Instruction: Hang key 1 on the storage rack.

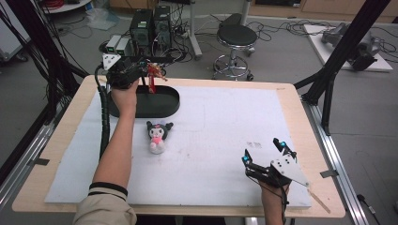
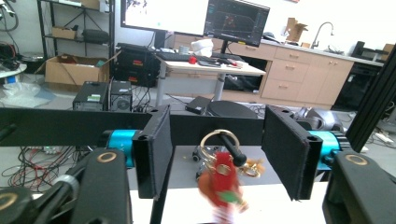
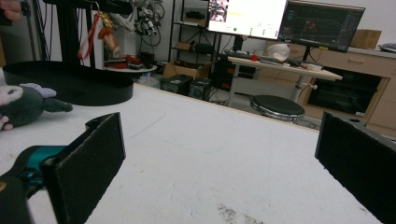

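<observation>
Red keychain charm (image 2: 223, 179) w/ gold ring hangs on black stand's peg (image 2: 232, 148), far left over black oval tray (image 1: 165, 104). L gripper (image 1: 148, 70) jaws part-open around it, not pressing. Hang step looks done; next I back L off straight. R gripper (image 1: 263, 152) wide open, empty, near right.

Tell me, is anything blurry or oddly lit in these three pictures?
In the left gripper view, the red keychain charm on the black peg is smeared by blur, while the background stays sharp. In the right gripper view, the near black pads look soft. The high view is evenly lit, with faint shadows on the white table mat.
</observation>
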The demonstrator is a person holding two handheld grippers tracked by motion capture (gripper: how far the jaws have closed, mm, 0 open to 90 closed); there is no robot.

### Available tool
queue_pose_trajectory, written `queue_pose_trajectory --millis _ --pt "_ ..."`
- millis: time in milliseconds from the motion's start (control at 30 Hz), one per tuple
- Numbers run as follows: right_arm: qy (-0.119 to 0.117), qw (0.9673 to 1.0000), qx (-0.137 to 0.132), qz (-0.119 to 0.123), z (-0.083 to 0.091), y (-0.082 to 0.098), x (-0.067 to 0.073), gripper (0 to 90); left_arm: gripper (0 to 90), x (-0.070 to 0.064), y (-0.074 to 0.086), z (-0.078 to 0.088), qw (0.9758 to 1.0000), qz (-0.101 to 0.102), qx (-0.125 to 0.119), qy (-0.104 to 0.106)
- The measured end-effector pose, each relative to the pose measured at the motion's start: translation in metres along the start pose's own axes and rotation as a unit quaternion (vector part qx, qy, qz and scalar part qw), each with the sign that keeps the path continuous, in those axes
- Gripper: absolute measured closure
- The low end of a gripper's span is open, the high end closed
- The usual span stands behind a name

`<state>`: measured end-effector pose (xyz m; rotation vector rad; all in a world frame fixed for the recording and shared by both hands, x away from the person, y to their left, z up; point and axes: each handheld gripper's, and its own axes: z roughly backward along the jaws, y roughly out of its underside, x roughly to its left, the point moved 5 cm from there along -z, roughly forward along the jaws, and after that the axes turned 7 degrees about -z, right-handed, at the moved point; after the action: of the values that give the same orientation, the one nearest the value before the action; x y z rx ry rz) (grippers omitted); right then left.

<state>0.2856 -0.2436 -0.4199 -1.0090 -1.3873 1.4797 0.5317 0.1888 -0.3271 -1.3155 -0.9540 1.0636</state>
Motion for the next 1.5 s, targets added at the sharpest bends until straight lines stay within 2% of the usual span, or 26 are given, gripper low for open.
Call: queue_pose_trajectory --millis 233,300,367,467,600,833,1167,1500 --pt "-0.001 1.0000 0.000 -0.003 0.000 0.001 0.000 0.7 29.4 -0.010 -0.003 0.007 0.9998 -0.019 0.007 -0.002" --pt "-0.001 1.0000 0.000 -0.005 0.000 0.000 0.000 0.8 19.2 -0.012 -0.006 0.011 0.9997 -0.021 0.006 -0.009" --pt "-0.003 1.0000 0.000 -0.007 0.000 0.000 0.002 0.8 13.8 -0.014 -0.008 0.016 0.9997 -0.023 0.004 -0.008" --pt "-0.007 1.0000 -0.004 -0.002 -0.001 -0.001 0.003 0.8 1.7 -0.015 -0.009 0.023 0.9994 -0.025 0.008 -0.021" --pt "-0.009 0.9999 -0.002 -0.008 0.000 -0.001 0.005 0.8 1.7 -0.017 -0.012 0.031 0.9987 -0.038 0.017 -0.029" --pt "-0.008 0.9999 -0.008 -0.010 0.001 -0.004 0.005 0.7 1.7 -0.026 -0.020 0.049 0.9981 -0.049 0.007 -0.037" --pt "0.002 0.9997 -0.013 -0.019 0.006 -0.004 -0.001 0.8 1.7 -0.029 -0.013 0.073 0.9981 -0.046 0.012 -0.038" --pt "0.009 0.9994 -0.014 -0.030 0.009 -0.005 -0.005 0.7 1.7 -0.041 -0.009 0.094 0.9986 -0.040 0.013 -0.033"
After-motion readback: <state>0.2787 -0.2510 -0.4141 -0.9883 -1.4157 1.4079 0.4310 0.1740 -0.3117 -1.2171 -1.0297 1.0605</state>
